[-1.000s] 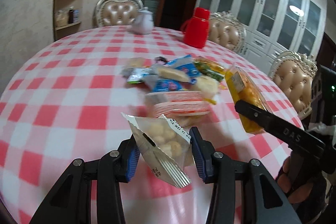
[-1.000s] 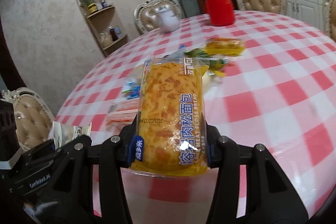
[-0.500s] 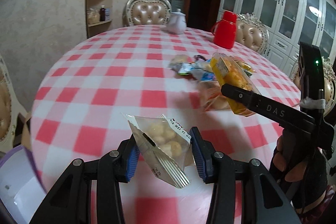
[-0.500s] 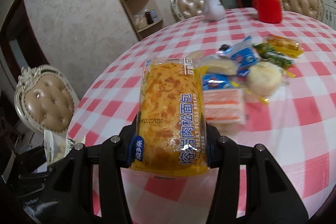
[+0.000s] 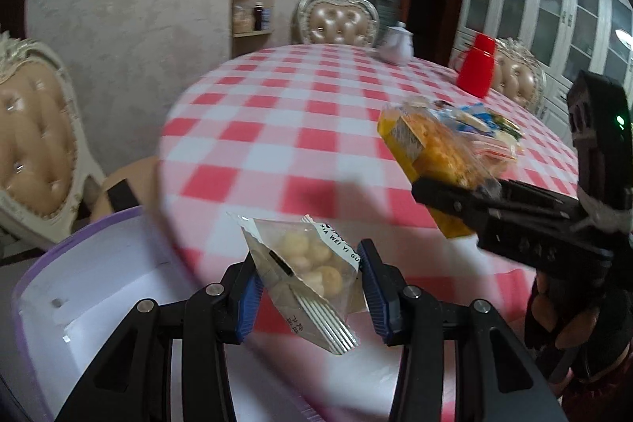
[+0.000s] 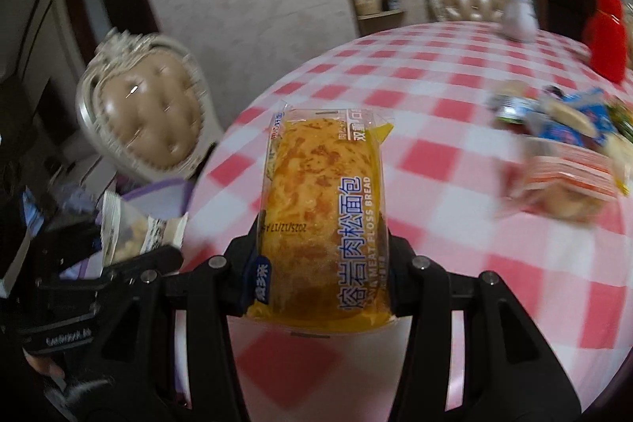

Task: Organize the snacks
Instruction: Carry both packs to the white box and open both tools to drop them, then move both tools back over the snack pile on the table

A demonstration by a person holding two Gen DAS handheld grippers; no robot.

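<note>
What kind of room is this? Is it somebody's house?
Most likely a home dining room. A round table wears a red-checked cloth, padded carved chairs stand around it, a white teapot sits on it, and glass-door cabinets line the wall.

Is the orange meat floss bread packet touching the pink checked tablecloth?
Apart. The right wrist view shows the bread packet held aloft in the right tongs, tablecloth visible beneath.

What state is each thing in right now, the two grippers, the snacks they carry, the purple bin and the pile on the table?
left gripper: shut on the clear biscuit packet.
clear biscuit packet: sealed, held off the table.
right gripper: shut on the meat floss bread.
meat floss bread: wrapped, held upright.
purple bin: open, beside the table.
snack pile: loose on the checked tablecloth.
</note>
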